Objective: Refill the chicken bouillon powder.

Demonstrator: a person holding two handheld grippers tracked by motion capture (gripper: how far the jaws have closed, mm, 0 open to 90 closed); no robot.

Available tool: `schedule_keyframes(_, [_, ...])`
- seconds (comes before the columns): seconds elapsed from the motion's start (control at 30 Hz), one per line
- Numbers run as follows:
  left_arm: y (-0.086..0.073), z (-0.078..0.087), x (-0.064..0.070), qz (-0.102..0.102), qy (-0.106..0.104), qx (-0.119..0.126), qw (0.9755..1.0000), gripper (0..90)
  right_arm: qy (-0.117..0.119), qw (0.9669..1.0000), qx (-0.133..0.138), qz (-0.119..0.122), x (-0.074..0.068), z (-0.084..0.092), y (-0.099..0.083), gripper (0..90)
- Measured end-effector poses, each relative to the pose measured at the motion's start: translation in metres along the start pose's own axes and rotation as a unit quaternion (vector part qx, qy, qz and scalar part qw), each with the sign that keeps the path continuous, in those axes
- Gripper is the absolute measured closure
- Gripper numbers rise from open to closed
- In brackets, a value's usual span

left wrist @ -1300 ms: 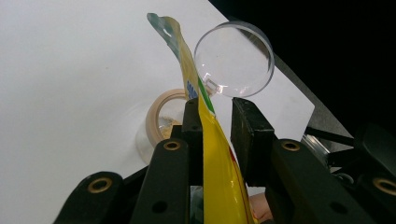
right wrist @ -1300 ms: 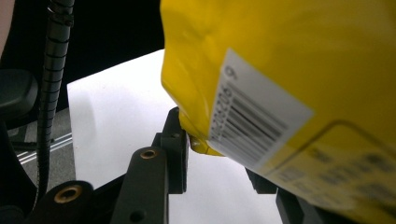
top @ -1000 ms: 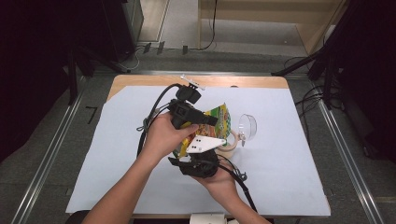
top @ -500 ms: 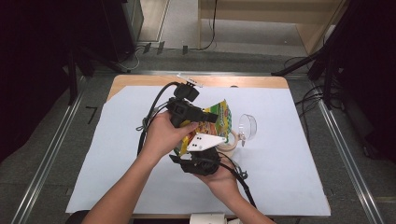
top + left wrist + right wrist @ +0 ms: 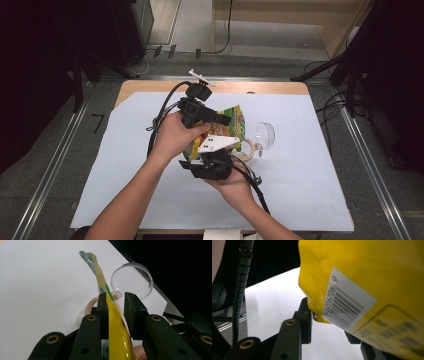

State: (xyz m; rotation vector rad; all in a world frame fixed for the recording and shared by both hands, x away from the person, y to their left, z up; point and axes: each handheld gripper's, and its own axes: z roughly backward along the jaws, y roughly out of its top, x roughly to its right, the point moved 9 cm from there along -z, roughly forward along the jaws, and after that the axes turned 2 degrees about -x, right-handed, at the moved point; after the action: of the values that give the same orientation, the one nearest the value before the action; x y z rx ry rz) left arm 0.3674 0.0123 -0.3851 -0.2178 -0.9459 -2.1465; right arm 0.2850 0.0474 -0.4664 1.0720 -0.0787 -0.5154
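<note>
Tool states first: left tool [image 5: 113, 312] has the yellow snack bag [image 5: 227, 127] standing between its black jaws, film lying against one pad while a gap shows to the other, so cannot tell if it is truly clamped. Right tool [image 5: 329, 322] sits at the bag's bottom corner, one pad touching the seam, other jaw hidden behind the bag; grip unclear too.

Location: bag is lifted off the desk [image 5: 300, 200], held up between both tools near the middle of the white sheet, in the high view.

Progress, as a judgement: bag is picked up and looks unopened, with the top seal seeming intact and nothing spilled. The clear plastic bowl [image 5: 265, 136] lies tipped on its side just beside the bag and looks empty. Likely left: tear or pull the bag open, and maybe empty it into the bowl.

Materials: bag is thin glossy film, crinkly, flat crimped top edge with a hang hole, white barcode label [image 5: 347, 307] on the back. Bowl is transparent rigid plastic, round. A pale ring [image 5: 247, 147] lies flat on the desk by it. Desk cover is matte white, smooth.
</note>
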Motion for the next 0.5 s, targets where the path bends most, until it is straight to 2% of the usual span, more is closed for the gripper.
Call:
schedule_keyframes(0.23, [-0.0010,-0.0032,-0.0018,0.005,-0.010,-0.002,0.9999,75.5,0.005,0.9999,-0.011,-0.010,0.0009,-0.0003,-0.0027,64.9])
schedule_keyframes(0.4, [-0.0020,-0.0050,-0.0019,0.008,-0.016,-0.005,0.9998,75.4,0.002,0.9999,-0.015,-0.008,0.0024,0.0002,-0.0048,64.9])
schedule_keyframes(0.5, [-0.0027,-0.0022,-0.0013,0.014,-0.024,-0.006,0.9996,75.2,0.003,0.9999,-0.013,-0.003,-0.0013,0.0006,-0.0040,65.1])
